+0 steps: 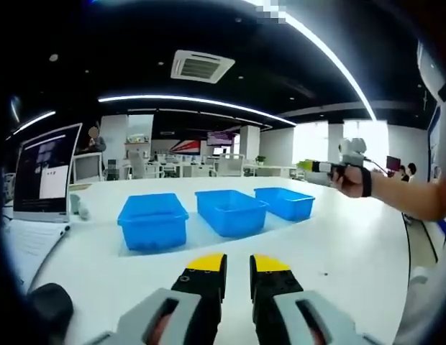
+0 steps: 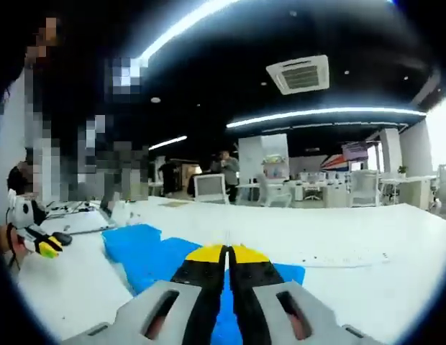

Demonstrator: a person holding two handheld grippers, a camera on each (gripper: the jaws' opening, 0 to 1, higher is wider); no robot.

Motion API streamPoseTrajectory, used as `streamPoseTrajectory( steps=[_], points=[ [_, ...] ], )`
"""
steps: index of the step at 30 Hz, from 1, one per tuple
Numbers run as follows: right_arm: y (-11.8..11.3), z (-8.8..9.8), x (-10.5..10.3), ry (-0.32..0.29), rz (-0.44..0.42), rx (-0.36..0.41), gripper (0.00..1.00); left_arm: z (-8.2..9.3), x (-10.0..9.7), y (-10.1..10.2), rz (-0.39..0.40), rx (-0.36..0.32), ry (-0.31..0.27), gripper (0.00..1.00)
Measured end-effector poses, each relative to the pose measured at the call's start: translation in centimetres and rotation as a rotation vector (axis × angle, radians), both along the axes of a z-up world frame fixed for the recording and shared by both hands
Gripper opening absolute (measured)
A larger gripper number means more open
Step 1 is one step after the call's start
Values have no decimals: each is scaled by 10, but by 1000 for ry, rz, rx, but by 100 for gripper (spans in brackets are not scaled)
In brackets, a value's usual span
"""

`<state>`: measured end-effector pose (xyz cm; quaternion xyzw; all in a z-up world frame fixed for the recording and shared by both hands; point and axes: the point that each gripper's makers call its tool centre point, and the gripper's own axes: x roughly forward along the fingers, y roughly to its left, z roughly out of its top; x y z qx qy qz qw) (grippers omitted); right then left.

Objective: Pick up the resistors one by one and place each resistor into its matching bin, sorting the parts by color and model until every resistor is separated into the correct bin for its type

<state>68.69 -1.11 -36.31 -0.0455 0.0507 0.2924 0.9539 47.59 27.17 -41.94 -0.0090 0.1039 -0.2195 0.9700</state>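
Three blue bins stand in a row on the white table: left bin (image 1: pixel 152 219), middle bin (image 1: pixel 230 210), right bin (image 1: pixel 284 201). My left gripper (image 1: pixel 237 263) hovers in front of them, jaws open with nothing between the yellow tips. A hand holds my right gripper (image 1: pixel 315 167) up at the right, above the table behind the right bin. In the right gripper view, my right gripper (image 2: pixel 226 251) is shut, with nothing visible between its tips, above a blue bin (image 2: pixel 137 248). The left gripper (image 2: pixel 42 248) shows at the far left. Tiny dark specks (image 2: pixel 316 259) lie on the table.
A laptop (image 1: pixel 47 172) stands on the table's left side, with a black object (image 1: pixel 50 305) near the front edge. A small speck (image 1: pixel 325 273) lies on the table at the right. Desks, chairs and people fill the room behind.
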Motion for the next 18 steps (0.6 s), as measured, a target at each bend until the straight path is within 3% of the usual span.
streamPoseTrajectory(
  steps=[2, 4, 10, 14, 18],
  points=[
    [-8, -18, 11, 53, -40, 4, 24, 0, 0, -1, -3, -3, 0, 16],
    [-10, -23, 14, 59, -45, -18, 24, 2, 1, -2, -9, -2, -4, 16],
    [7, -6, -1, 25, 19, -62, 22, 5, 1, 0, 0, -4, -11, 16],
    [39, -1, -29, 40, 144, -127, 21, 2, 1, -1, -2, -2, -4, 16],
    [82, -13, -80, 139, 362, -231, 18, 5, 2, -2, -6, 3, -11, 16]
  ],
)
